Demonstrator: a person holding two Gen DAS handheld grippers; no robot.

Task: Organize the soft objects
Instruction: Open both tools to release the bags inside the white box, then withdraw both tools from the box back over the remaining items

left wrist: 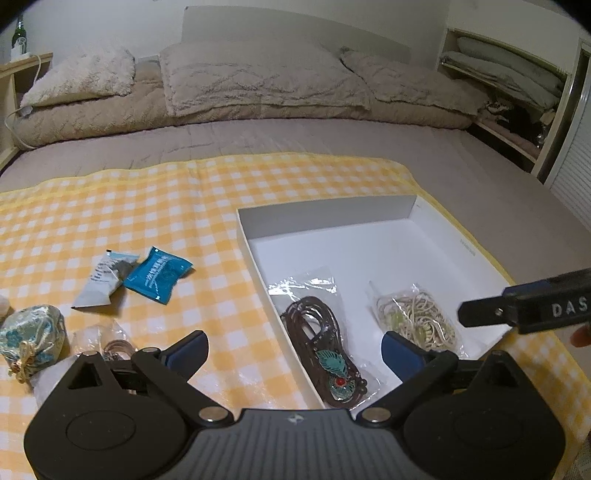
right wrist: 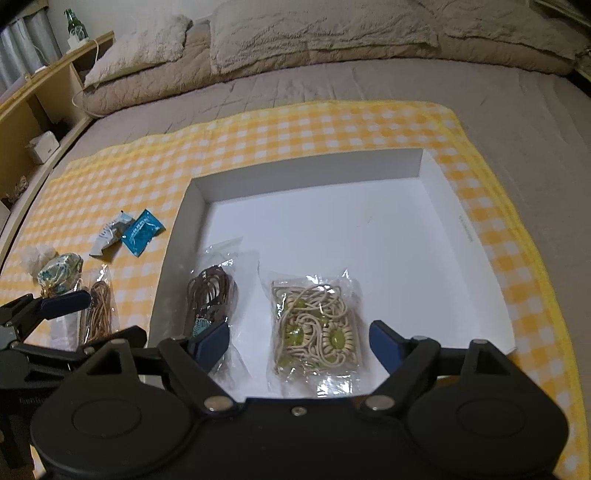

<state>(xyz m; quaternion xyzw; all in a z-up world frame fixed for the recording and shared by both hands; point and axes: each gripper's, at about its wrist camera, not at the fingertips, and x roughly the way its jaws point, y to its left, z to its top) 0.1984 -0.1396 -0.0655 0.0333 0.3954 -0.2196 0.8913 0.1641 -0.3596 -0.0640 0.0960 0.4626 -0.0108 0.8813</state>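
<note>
A shallow white box (left wrist: pixel 436 240) (right wrist: pixel 461 221) lies on a yellow checked cloth on the bed. In it lie a clear bag with a brown cord necklace (left wrist: pixel 321 339) (right wrist: pixel 210 295) and a clear bag with beige cord and green beads (left wrist: pixel 417 317) (right wrist: pixel 317 328). On the cloth to the left lie a blue sachet (left wrist: pixel 159 273) (right wrist: pixel 142 232), a grey-white sachet (left wrist: pixel 101 278) (right wrist: pixel 110 234), a brocade pouch (left wrist: pixel 31 336) (right wrist: pixel 61 271) and another bagged cord (right wrist: pixel 99 310). My left gripper (left wrist: pixel 293 349) is open and empty over the box's near left edge. My right gripper (right wrist: pixel 299 341) is open and empty above the beige bag.
Pillows (left wrist: pixel 258 77) and a folded duvet lie at the head of the bed. A wooden shelf with a green bottle (right wrist: pixel 75 24) stands at the left. Open shelving with bedding (left wrist: pixel 509 77) stands at the right. The right gripper's finger (left wrist: pixel 524 306) shows in the left wrist view.
</note>
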